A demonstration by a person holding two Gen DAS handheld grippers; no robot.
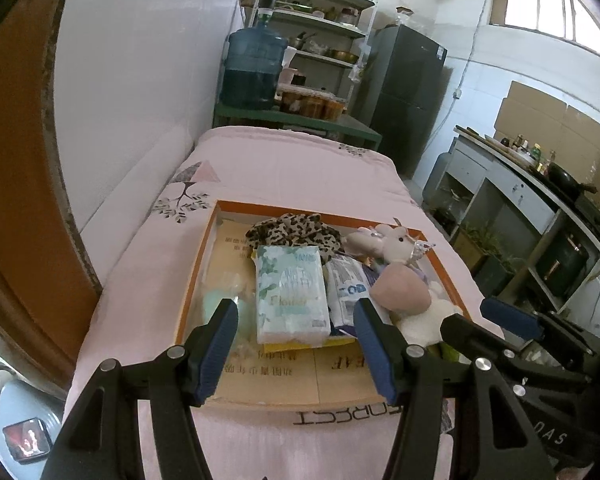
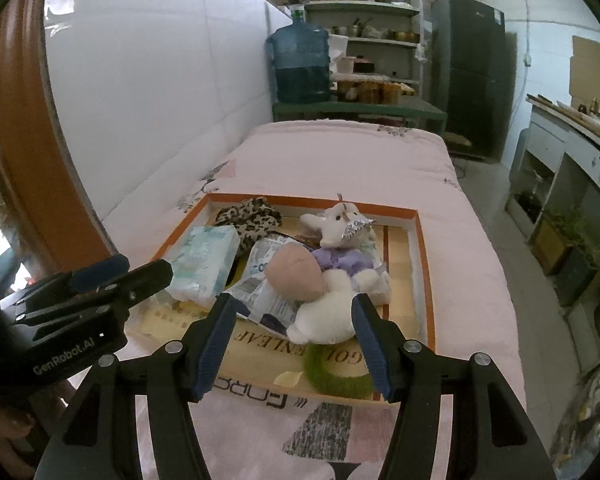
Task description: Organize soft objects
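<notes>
Since the soft things already lie in the orange tray (image 2: 424, 264), w/ plush (image 2: 332, 312) at 6 o'clock, little's left; left gripper (image 1: 296, 344) & right gripper (image 2: 292, 340) both released, empty.

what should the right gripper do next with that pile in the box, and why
Probably ease the right gripper forward and down onto the white plush. Its jaws stand open and empty, the plush lies nearest between them atop the pile in the orange-rimmed box, and the left gripper is empty too.
</notes>
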